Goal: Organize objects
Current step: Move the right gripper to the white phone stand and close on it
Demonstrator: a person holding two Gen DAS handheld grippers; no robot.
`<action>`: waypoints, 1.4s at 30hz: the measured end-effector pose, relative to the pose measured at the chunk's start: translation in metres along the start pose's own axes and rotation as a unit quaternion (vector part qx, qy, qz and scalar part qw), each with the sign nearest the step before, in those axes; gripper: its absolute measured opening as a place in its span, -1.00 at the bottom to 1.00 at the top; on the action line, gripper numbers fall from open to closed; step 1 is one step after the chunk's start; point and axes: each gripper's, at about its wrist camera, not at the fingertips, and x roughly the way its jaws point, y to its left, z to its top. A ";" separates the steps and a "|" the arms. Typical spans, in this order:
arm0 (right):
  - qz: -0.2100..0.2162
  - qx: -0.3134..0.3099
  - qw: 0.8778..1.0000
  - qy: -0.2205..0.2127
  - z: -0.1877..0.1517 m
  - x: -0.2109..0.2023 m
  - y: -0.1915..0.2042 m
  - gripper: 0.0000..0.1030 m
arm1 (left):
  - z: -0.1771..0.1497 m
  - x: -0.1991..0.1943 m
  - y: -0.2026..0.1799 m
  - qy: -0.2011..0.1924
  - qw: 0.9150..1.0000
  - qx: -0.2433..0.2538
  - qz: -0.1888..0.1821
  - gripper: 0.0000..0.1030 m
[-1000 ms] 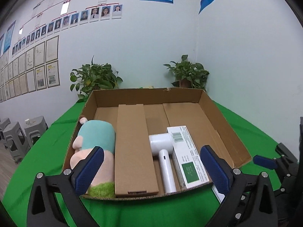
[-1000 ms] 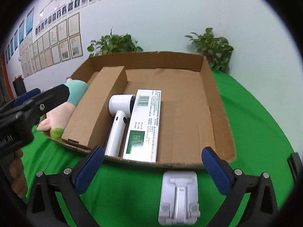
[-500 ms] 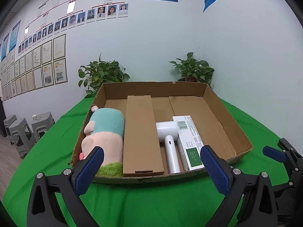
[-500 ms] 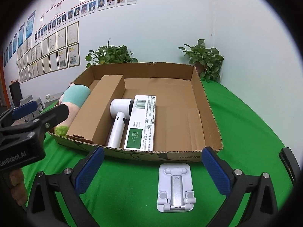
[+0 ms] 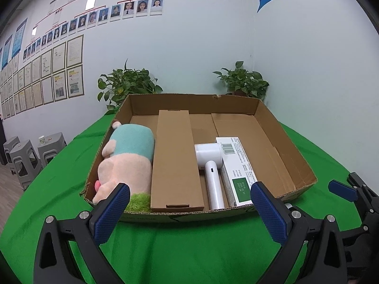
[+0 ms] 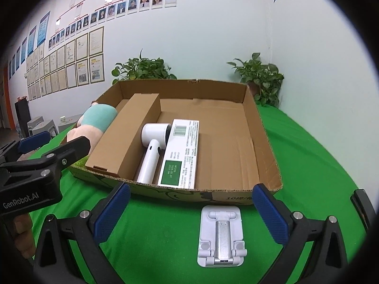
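Observation:
A shallow cardboard tray [image 5: 287,139] [image 6: 265,139] sits on the green table. In it lie a pink-and-teal plush toy [image 5: 128,158] [image 6: 97,120], a long brown box [image 5: 175,161] [image 6: 128,137], a white hair dryer [image 5: 212,168] [image 6: 152,149] and a white-and-green carton [image 5: 236,170] [image 6: 182,153]. A white folded phone stand [image 6: 221,234] lies on the cloth in front of the tray, between my right gripper's fingers. My left gripper [image 5: 189,213] is open and empty before the tray. My right gripper [image 6: 190,213] is open and empty.
Two potted plants [image 5: 128,85] [image 5: 244,82] stand behind the tray against the wall. Grey stools [image 5: 26,156] stand off the table's left side. The right gripper shows at the right edge of the left wrist view [image 5: 350,194], the left gripper at the left of the right wrist view [image 6: 40,163].
Both grippers have pulled back from the tray, which now looks farther and smaller. The phone stand has come fully into view in front of the right gripper. Both stay open.

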 end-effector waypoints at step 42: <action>0.059 -0.033 0.983 0.169 -0.078 0.032 0.002 0.58 | -0.065 0.075 -0.024 0.215 0.943 -0.094 -0.238 0.97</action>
